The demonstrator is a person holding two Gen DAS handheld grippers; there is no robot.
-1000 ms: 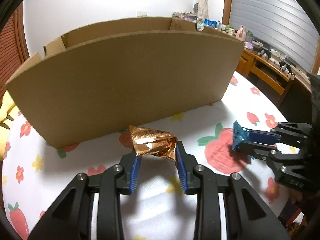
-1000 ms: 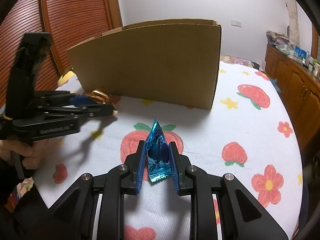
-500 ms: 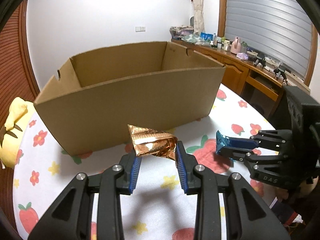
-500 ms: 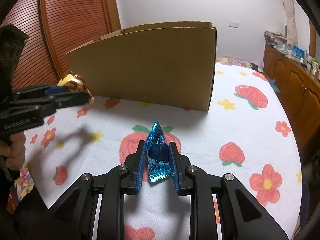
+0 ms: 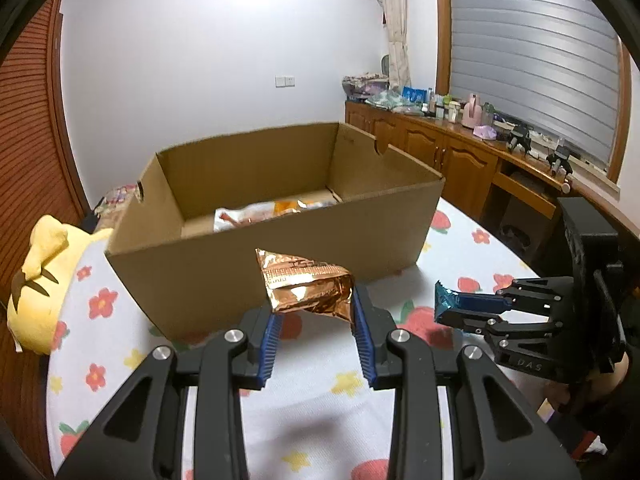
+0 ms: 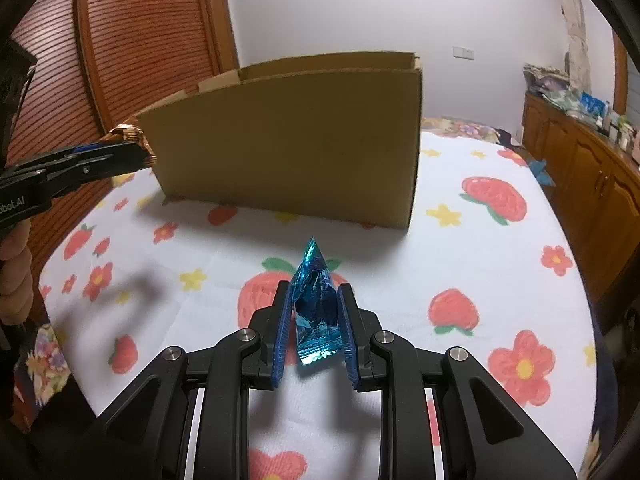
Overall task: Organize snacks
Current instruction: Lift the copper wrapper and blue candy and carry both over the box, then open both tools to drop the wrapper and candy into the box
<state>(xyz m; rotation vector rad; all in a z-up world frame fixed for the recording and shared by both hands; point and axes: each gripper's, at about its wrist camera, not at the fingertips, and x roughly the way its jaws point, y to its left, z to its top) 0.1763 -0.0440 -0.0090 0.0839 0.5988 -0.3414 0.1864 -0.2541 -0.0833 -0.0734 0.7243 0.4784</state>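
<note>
My left gripper (image 5: 314, 310) is shut on a crumpled copper foil snack packet (image 5: 306, 286), held in the air in front of the near wall of an open cardboard box (image 5: 280, 252). Inside the box lie a white and an orange snack bag (image 5: 276, 210). My right gripper (image 6: 314, 308) is shut on a blue foil snack packet (image 6: 314, 304), low over the tablecloth and short of the box (image 6: 288, 148). In the left wrist view the right gripper (image 5: 448, 306) shows at the right with the blue packet (image 5: 444, 298). In the right wrist view the left gripper (image 6: 136, 152) holds the copper packet (image 6: 130, 134) by the box's left corner.
A white tablecloth (image 6: 460, 240) printed with strawberries and flowers covers the table. A yellow plush toy (image 5: 44, 276) lies at its left edge. A wooden sideboard (image 5: 460, 156) with bottles and clutter runs along the right wall. A person's hand (image 6: 14, 276) grips the left tool.
My left gripper rose with the copper packet, so the box's inside and the bags in it now show. My right gripper and the blue packet stayed put.
</note>
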